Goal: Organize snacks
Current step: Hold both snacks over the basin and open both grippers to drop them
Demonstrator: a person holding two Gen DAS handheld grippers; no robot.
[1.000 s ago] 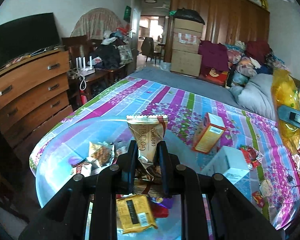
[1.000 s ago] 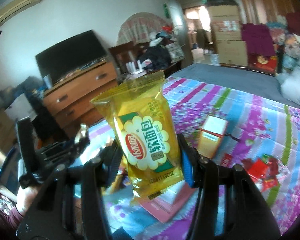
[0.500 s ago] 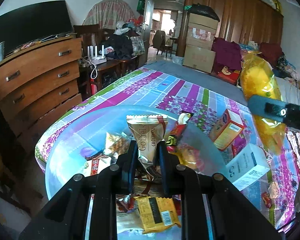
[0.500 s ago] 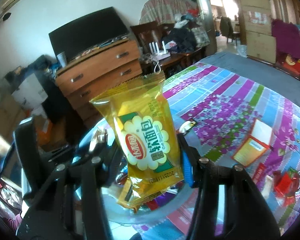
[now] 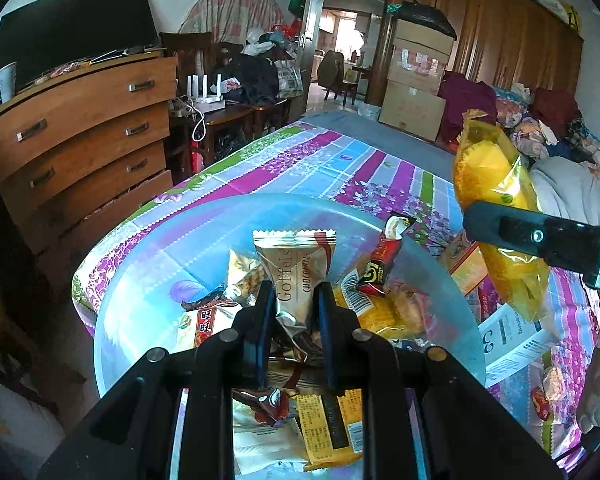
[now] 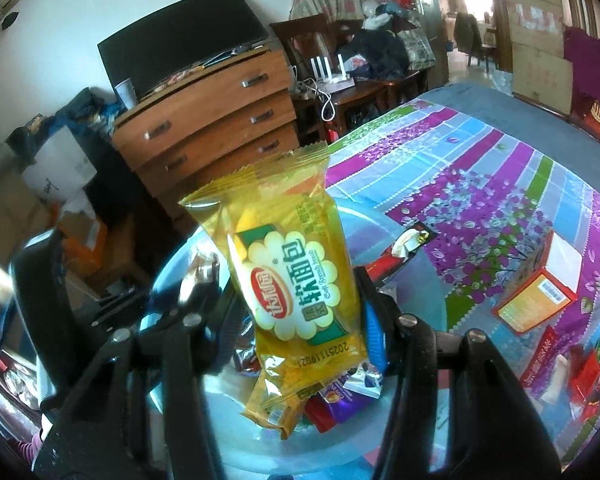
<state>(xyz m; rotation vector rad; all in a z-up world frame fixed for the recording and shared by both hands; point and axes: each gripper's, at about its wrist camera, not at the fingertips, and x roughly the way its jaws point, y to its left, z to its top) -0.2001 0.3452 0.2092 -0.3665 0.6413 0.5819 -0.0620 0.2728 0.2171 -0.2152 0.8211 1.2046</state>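
Now the left gripper pinches a Goffels chocolate packet over the clear bowl; the right gripper clamps a yellow soft-bread pack.

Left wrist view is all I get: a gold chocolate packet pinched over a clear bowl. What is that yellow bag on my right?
Observer: A soft bread packet; its front label shows only in the right wrist view.
Operator: Is anything holding it?
Observer: The right gripper, clamping both sides.
Operator: What lies under it?
Observer: The clear bowl with wrapped snacks, including a purple wrapper.
Operator: Anything left outside?
Observer: An orange box and red packets on the bedspread.
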